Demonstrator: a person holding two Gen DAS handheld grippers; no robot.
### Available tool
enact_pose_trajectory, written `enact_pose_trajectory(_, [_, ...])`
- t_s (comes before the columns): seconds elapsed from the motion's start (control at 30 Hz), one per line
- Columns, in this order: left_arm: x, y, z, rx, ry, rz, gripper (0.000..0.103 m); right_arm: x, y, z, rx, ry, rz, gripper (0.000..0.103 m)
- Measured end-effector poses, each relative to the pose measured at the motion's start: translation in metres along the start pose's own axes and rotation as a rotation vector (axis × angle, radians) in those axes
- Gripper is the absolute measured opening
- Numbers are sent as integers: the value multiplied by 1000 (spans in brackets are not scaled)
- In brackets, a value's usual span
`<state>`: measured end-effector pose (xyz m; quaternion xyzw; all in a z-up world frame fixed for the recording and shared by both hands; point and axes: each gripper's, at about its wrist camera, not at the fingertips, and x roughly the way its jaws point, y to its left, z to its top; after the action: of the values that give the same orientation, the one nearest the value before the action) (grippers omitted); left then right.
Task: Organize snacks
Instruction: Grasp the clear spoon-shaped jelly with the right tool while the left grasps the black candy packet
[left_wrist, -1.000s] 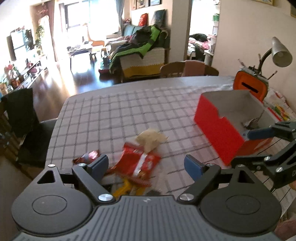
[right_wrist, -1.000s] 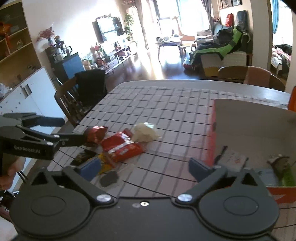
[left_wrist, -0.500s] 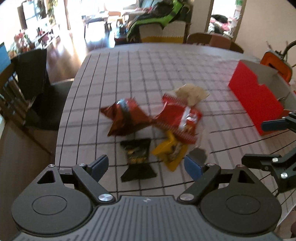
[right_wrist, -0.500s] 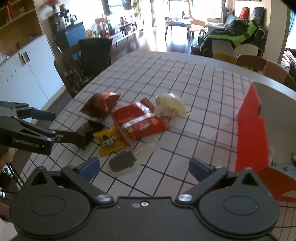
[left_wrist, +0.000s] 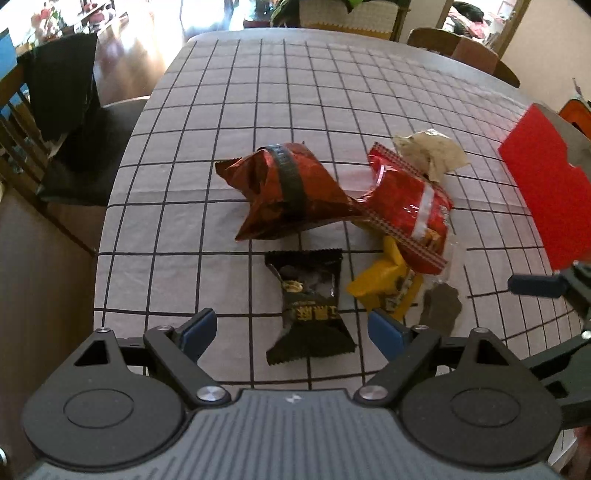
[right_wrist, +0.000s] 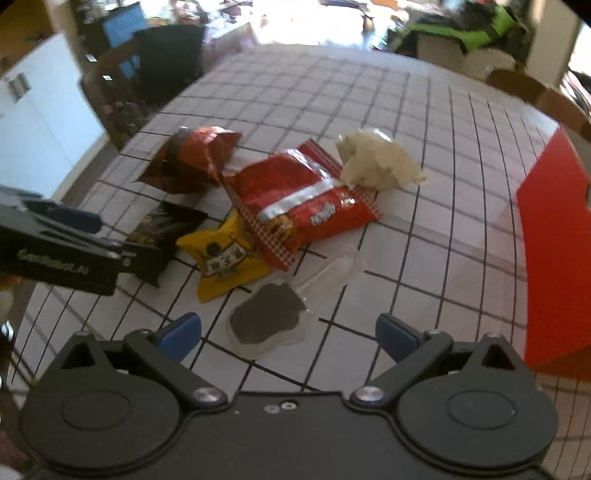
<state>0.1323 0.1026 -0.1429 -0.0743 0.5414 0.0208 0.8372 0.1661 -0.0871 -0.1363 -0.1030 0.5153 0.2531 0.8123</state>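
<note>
While both tools hang wide apart and grasp nothing, the left tool (left_wrist: 291, 326) is over the black snack pack (left_wrist: 308, 306) and the right tool (right_wrist: 288, 332) over the clear pouch (right_wrist: 267, 321) on the bench (left_wrist: 184, 206), near the red box (right_wrist: 554, 258).

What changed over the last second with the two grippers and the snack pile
Both hand-held grippers tipped down and closed in on the snacks: the left hand-held gripper now frames the black packet, the right hand-held gripper the clear pouch with dark filling. Nothing was grasped; both stayed open. Snacks and red box stayed put.
</note>
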Motion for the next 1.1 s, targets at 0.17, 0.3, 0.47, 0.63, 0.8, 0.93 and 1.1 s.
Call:
enact_pose_trajectory(0.17, [12, 3, 9, 1, 40, -4, 89, 15, 3, 8, 97, 38, -63, 99])
enact_pose_trajectory(0.3, [15, 1, 14, 15, 48, -7, 89, 28, 2, 12, 166, 83, -103, 92])
enact_pose_trajectory(0.47, [17, -1, 18, 6, 51, -11, 87, 30, 7, 11, 179, 87, -154, 86])
enact_pose_trajectory(0.63, [22, -3, 20, 13, 65, -12, 78, 29, 15, 12, 151, 69, -156, 75])
enact_pose_trajectory(0.8, [26, -1, 19, 1, 87, -14, 63, 21, 13, 7, 84, 61, -112, 66])
enact_pose_trajectory(0.93, [25, 1, 19, -2, 81, -8, 58, 13, 1, -3, 46, 39, -86, 53])
enact_pose_trajectory(1.1, [22, 5, 17, -27, 71, 7, 36, 2, -5, -10, 18, 14, -73, 42])
